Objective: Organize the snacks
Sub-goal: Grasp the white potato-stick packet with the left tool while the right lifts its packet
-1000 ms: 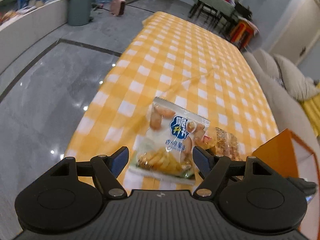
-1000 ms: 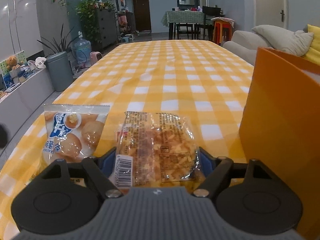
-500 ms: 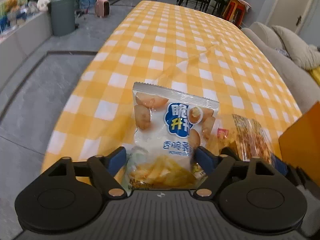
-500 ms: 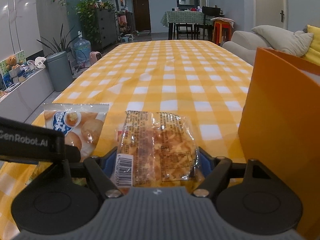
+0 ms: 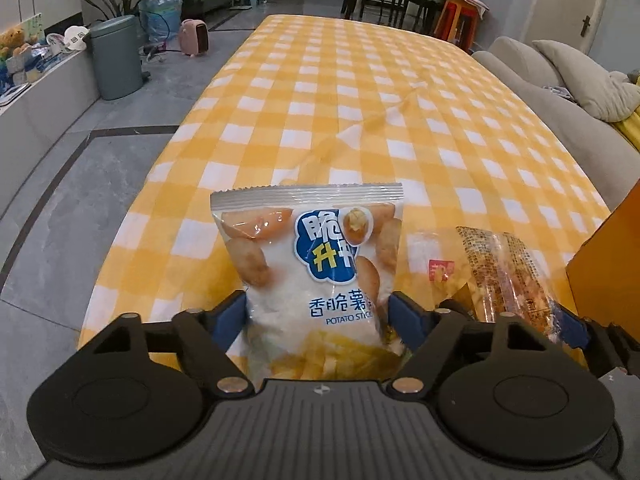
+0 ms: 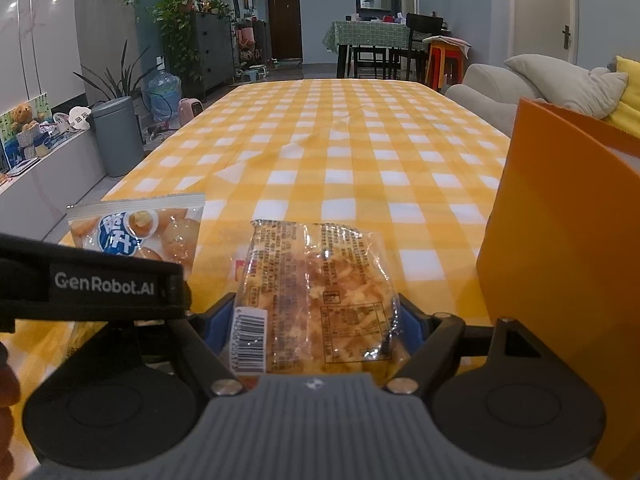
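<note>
My left hand-held gripper (image 5: 316,316) is closed on the potato stick bag (image 5: 312,272), low over the worktop (image 5: 360,92) edge. My right hand-held gripper (image 6: 316,324) seems to pinch the clear pastry packet (image 6: 316,296), though its pads are half hidden. Only the right view shows the orange box (image 6: 560,264) wall fully, just beside that packet.

Two snack packs side by side at the near edge of the table

The potato stick bag (image 5: 316,276) lies between the left gripper's (image 5: 318,316) fingers, with the clear pastry pack (image 6: 320,292) just to its right, between the right gripper's (image 6: 316,320) fingers. A box (image 6: 560,248) stands right of the pastry pack, close beside it. The table (image 5: 360,100) stretches away behind them; a bin (image 5: 116,56) stands on the floor to its left, a sofa (image 5: 532,76) along its right.
</note>
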The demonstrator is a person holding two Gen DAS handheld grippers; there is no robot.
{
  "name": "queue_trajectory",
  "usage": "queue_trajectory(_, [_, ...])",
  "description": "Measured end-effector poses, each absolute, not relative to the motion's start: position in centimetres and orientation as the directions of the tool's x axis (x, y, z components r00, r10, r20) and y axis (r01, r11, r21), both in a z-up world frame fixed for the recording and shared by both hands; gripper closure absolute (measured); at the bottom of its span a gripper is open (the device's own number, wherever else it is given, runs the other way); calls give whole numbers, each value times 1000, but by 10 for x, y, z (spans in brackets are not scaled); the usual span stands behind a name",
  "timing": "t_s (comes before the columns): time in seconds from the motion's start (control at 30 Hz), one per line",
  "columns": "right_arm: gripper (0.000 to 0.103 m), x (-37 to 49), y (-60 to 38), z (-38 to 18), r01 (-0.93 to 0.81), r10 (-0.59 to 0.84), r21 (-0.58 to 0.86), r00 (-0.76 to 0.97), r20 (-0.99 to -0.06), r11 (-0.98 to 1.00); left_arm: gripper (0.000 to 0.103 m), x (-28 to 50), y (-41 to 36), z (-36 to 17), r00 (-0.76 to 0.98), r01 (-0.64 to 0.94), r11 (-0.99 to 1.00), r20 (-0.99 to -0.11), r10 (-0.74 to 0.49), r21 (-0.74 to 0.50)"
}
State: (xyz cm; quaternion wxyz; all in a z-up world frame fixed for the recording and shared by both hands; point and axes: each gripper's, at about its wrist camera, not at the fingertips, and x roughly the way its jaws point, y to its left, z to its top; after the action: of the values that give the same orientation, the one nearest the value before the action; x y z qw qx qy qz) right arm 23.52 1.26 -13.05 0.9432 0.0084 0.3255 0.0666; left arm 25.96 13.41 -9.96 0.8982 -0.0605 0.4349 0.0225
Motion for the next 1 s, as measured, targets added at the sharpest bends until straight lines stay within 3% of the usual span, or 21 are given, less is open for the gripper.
queue_trajectory(0.17, [25, 235, 14, -130, -119, 130, 58, 779, -613, 991, 35, 258, 142, -97, 619, -104, 986, -785, -37, -128])
queue_trajectory(0.37, [27, 235, 14, -130, -116, 126, 56, 781, -611, 992, 42, 249, 152, -95, 626, -108, 980, -777, -64, -167])
queue_trajectory(0.57, [31, 226, 20, -129, -116, 92, 0, 791, -605, 993, 45, 233, 161, -84, 632, -147, 977, -774, -28, -155])
queue_trajectory(1.0, [32, 172, 7, -113, -155, 205, 135, 767, -608, 979, 45, 196, 189, -67, 682, -237, 919, -728, -75, -316])
